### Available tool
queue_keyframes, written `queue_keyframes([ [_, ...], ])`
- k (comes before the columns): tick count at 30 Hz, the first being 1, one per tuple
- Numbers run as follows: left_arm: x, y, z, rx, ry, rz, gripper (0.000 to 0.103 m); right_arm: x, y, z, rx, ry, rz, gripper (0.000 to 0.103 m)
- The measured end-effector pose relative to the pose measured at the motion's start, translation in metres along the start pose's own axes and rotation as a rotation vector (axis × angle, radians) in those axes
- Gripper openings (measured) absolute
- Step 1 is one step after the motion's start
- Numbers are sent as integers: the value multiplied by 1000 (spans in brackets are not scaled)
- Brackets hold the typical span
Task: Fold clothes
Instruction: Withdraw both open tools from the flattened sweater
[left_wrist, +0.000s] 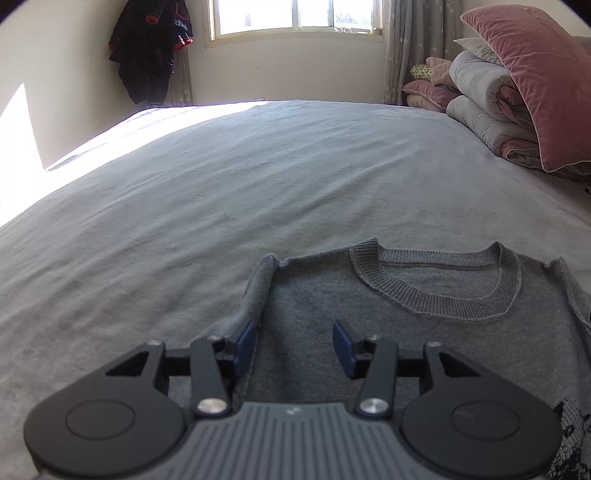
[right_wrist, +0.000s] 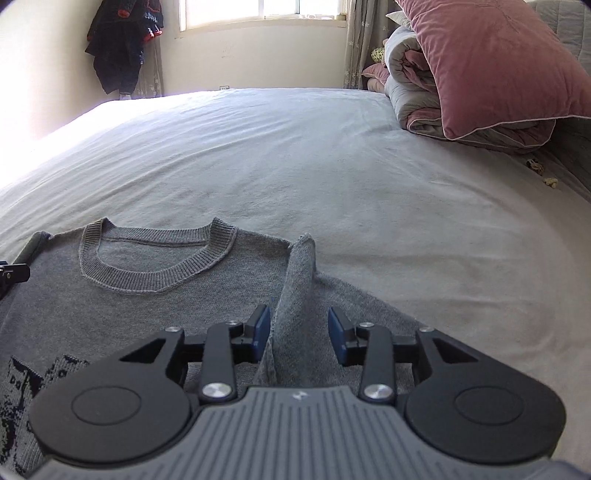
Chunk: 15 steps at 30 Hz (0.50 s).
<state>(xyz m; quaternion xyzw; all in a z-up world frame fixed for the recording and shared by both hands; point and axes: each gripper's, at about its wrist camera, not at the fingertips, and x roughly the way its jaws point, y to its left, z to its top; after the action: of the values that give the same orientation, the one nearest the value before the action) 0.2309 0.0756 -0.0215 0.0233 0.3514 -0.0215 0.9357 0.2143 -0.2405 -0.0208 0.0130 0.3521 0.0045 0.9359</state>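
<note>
Sweater (left_wrist: 424, 332), grey knit with a ribbed round collar (left_wrist: 436, 291), lies flat on the bed (left_wrist: 221, 184), collar toward the window (left_wrist: 295, 16). A dark pattern shows on its lower part, on the side away from the collar. Both sleeves are folded in along the sweater's edges. The left sleeve (left_wrist: 255, 288) forms a raised ridge along the sweater's left edge; the right sleeve (right_wrist: 297, 288) stands up as a ridge along the right edge.

Left tool (left_wrist: 293, 341) hovers over the sweater's left side, jaws partly open. Its outer pad sits just beside the left sleeve ridge, and nothing is pinched between the pads. Right tool (right_wrist: 298, 330) hangs over the sweater's right side, jaws also partly open. The right sleeve ridge runs up between its pads, but they do not press on it.

Beyond the sweater, a pink pillow (right_wrist: 491, 62) leans on a rolled quilt (right_wrist: 410, 85) at the bed's far right corner. Dark clothes (left_wrist: 151, 48) hang on the wall left of the window.
</note>
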Motion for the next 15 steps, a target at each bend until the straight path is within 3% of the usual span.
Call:
queue_keyframes([
  [8, -59, 13, -29, 13, 54, -20, 57, -53, -2, -34, 19, 47, 28, 41],
  [15, -96, 41, -55, -60, 100, -35, 62, -89, 3, -60, 23, 65, 76, 47],
])
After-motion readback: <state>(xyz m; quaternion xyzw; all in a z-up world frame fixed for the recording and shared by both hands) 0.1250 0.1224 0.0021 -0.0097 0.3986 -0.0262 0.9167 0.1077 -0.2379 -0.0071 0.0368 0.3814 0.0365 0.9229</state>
